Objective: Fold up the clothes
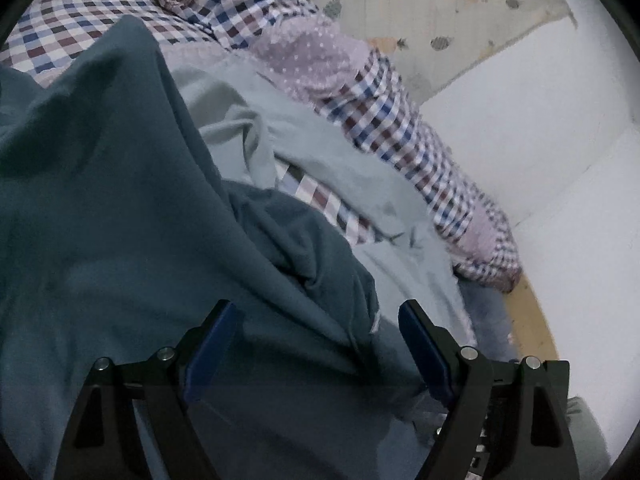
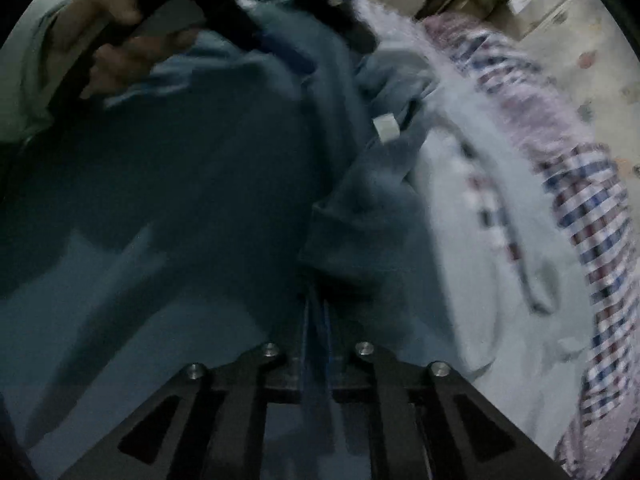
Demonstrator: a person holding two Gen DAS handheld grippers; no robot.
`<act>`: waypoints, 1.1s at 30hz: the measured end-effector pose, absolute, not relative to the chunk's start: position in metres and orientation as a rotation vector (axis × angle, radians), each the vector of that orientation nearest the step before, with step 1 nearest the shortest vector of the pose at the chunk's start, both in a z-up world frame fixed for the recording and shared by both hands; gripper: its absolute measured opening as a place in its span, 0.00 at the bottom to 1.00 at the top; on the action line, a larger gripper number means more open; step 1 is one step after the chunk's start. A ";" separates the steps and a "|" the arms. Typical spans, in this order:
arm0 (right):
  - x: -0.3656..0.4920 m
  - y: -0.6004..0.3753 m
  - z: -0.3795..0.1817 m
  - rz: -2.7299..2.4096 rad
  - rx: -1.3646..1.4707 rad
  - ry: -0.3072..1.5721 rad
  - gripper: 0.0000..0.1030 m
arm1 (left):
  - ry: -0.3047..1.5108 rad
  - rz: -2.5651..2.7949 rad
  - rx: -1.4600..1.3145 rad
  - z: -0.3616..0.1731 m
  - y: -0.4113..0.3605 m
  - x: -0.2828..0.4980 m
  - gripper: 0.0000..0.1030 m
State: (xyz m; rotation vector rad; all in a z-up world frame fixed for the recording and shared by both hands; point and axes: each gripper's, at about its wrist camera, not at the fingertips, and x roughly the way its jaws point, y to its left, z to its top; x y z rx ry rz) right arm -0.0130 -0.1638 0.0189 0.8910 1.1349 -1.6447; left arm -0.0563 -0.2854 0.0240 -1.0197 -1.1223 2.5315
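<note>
Checked bedding (image 1: 384, 120) fills the background as we hold our left gripper (image 1: 316, 312) with fingers spread wide over the dark teal garment (image 1: 120, 200), while our right gripper (image 2: 316, 304) pinches its bunched fold.

The left wrist camera sits just behind its black two-finger left gripper (image 1: 316, 316), looking forward and down from close range over a dark teal knit garment (image 1: 120, 200) toward a red, blue and white checked quilt (image 1: 384, 120) and a white wall beyond. The right wrist camera looks along the right gripper (image 2: 316, 308) from very near the same teal cloth, blurred. Both views share the teal garment, a pale blue fabric (image 1: 320, 176) beside it and the checked quilt.
</note>
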 end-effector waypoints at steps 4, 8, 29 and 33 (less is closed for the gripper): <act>-0.031 -0.159 0.060 -1.582 0.958 0.853 0.31 | -1.132 2.532 -1.068 0.019 -0.286 -0.057 0.84; -0.092 -0.181 0.085 -1.655 1.004 0.538 0.53 | -1.167 2.519 -1.080 0.013 -0.290 -0.056 0.84; -0.061 -0.271 0.026 -1.681 0.891 0.708 0.04 | -1.367 2.468 -1.003 0.016 -0.338 -0.035 0.82; -0.011 -0.279 0.024 -1.648 0.732 0.905 0.05 | -1.410 2.454 -1.028 0.012 -0.347 -0.032 0.69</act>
